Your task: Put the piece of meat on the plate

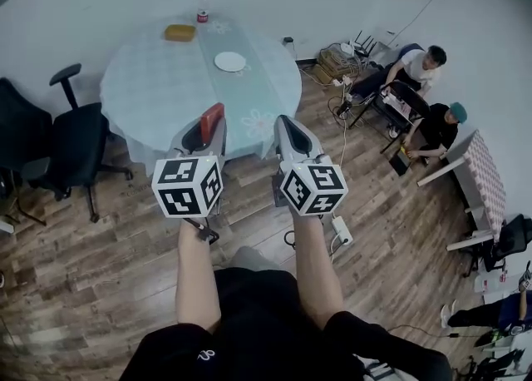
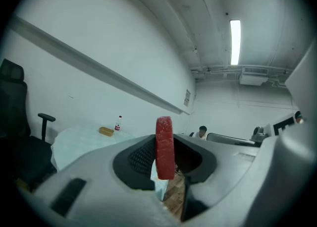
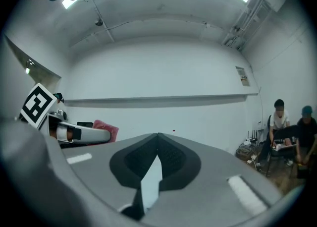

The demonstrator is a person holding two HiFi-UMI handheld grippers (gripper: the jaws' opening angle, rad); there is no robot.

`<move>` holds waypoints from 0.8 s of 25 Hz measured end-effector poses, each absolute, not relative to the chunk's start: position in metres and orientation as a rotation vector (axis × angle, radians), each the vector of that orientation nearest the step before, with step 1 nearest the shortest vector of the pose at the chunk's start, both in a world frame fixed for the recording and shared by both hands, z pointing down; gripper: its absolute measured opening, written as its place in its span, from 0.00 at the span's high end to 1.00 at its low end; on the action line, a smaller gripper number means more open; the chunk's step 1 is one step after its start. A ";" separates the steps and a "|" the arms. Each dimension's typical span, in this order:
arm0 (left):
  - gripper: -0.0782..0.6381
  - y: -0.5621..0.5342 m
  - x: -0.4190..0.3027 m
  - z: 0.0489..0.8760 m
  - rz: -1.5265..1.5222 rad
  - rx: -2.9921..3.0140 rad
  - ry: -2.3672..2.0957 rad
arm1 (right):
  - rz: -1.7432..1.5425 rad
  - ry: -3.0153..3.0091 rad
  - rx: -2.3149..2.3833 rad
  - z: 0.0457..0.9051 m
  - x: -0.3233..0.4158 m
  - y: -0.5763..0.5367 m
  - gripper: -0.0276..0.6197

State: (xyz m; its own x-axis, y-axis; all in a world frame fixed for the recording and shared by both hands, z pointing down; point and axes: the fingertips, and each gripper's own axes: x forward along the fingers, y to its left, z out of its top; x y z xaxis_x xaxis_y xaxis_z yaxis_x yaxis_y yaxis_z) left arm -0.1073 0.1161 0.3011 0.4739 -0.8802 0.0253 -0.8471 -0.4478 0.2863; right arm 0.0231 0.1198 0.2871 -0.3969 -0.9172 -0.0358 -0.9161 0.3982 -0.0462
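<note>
Short of the round table (image 1: 158,88) with its pale patterned cloth, we pinch the flat red piece of meat (image 1: 212,120) upright in our left gripper (image 1: 208,135), well apart from the small round white plate (image 1: 230,61), while our right gripper (image 1: 288,126) is pressed together, empty.

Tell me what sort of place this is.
Probably an office or lab workroom, not a home: black office chairs stand beside a round cloth-covered table, cables and network gear lie on the wood floor by the wall, and people sit in the corner.
</note>
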 end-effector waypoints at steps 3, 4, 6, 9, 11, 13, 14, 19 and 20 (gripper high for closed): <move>0.76 0.116 -0.103 0.300 -0.181 2.475 -1.468 | -0.017 2.563 -1.731 0.286 0.033 0.119 0.94; 0.76 0.115 -0.100 0.300 -0.178 2.479 -1.462 | -0.002 2.566 -1.741 0.286 0.034 0.117 0.95; 0.76 0.109 -0.095 0.302 -0.167 2.488 -1.453 | 0.020 2.576 -1.746 0.287 0.034 0.111 0.94; 0.76 0.095 -0.091 0.308 -0.153 2.493 -1.447 | 0.015 2.583 -1.741 0.296 0.035 0.099 0.94; 0.76 0.084 -0.090 0.310 -0.150 2.493 -1.448 | 0.004 2.575 -1.743 0.299 0.040 0.090 0.94; 0.76 0.070 -0.090 0.310 -0.145 2.489 -1.456 | -0.004 2.560 -1.743 0.299 0.046 0.076 0.94; 0.76 0.061 -0.089 0.310 -0.141 2.487 -1.457 | -0.008 2.553 -1.745 0.299 0.050 0.068 0.94; 0.76 0.009 -0.085 0.318 -0.134 2.472 -1.480 | -0.036 2.525 -1.760 0.308 0.063 0.014 0.94; 0.76 -0.002 -0.084 0.320 -0.138 2.463 -1.493 | -0.044 2.528 -1.758 0.311 0.065 0.002 0.94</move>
